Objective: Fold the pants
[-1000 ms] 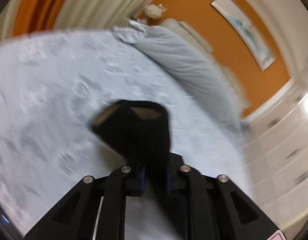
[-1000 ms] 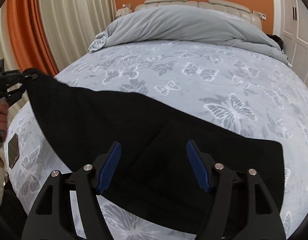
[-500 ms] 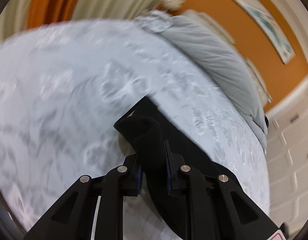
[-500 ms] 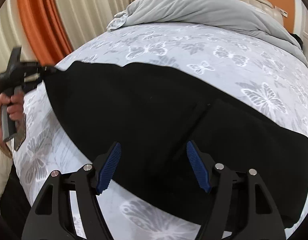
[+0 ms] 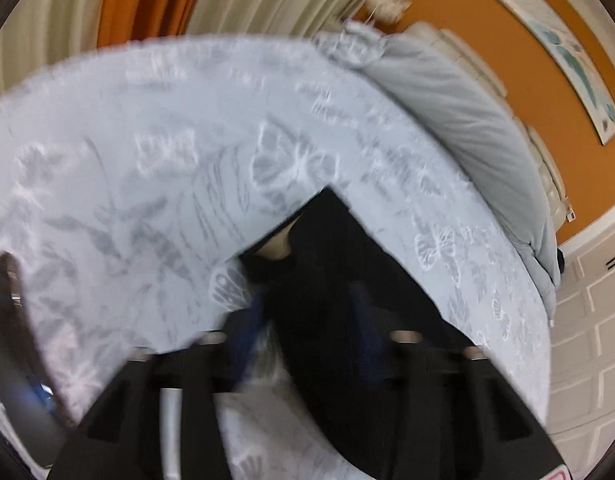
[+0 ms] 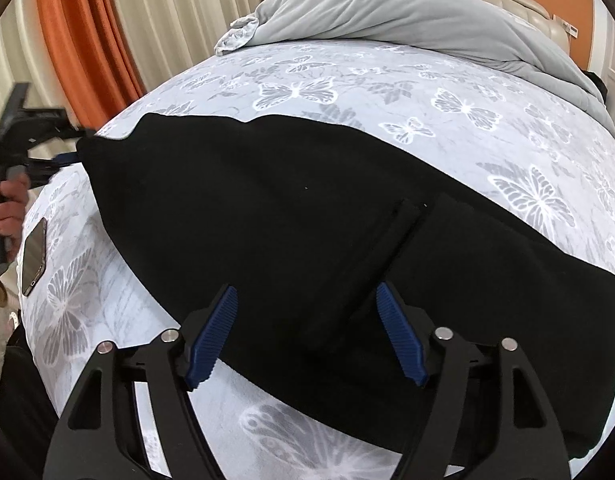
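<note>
Black pants [image 6: 327, 240] lie spread across the butterfly-print bed sheet [image 6: 447, 92]. In the right wrist view my right gripper [image 6: 307, 332] hovers open above the near part of the pants, holding nothing. My left gripper [image 6: 67, 148] shows at the far left of that view, at the pants' left corner. In the blurred left wrist view the left gripper [image 5: 307, 320] has its blue fingers spread apart, with black cloth [image 5: 327, 280] still lying between them.
A grey duvet [image 6: 407, 12] is bunched at the head of the bed. A phone [image 6: 33, 256] lies on the sheet near the left edge. Orange and cream curtains [image 6: 107, 32] hang beyond the bed's left side.
The left gripper carried the pants corner down and out to the bed, then its fingers spread apart. The pants now lie flatter and wider. The right gripper stayed open.
</note>
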Action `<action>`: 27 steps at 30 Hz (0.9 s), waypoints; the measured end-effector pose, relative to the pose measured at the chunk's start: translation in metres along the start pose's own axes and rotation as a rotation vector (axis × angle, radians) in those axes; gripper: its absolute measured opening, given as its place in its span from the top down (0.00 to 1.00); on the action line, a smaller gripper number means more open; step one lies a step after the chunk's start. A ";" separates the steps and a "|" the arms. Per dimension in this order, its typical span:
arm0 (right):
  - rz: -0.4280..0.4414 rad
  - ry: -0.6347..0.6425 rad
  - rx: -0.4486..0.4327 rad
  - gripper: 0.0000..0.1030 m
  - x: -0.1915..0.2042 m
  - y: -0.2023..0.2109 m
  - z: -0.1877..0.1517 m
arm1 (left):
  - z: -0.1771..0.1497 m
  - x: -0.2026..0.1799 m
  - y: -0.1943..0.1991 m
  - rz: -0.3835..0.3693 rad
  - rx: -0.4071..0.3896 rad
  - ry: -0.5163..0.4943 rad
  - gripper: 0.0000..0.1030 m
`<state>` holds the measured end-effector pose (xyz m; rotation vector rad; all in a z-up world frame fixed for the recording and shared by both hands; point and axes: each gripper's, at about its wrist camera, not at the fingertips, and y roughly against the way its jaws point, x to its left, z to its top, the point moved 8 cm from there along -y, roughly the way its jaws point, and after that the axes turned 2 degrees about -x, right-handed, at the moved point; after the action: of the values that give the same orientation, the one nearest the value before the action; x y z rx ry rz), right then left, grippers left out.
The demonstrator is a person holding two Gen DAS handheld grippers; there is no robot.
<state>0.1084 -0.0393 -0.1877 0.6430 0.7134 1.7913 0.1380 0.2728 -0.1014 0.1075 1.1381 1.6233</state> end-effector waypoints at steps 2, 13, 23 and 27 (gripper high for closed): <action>-0.003 0.004 0.003 0.30 0.001 -0.002 0.000 | -0.002 -0.007 0.004 -0.006 -0.017 -0.026 0.28; -0.005 0.002 0.003 0.29 0.001 -0.004 0.001 | -0.029 0.024 -0.030 -0.036 0.190 0.142 0.31; -0.007 0.009 0.001 0.28 0.002 -0.004 0.001 | -0.031 0.018 -0.052 -0.050 0.227 0.155 0.77; -0.007 0.004 -0.004 0.29 0.000 -0.004 0.001 | -0.013 -0.005 -0.042 -0.171 0.121 0.119 0.96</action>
<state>0.1123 -0.0383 -0.1899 0.6336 0.7137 1.7878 0.1624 0.2583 -0.1357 -0.0087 1.3012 1.4247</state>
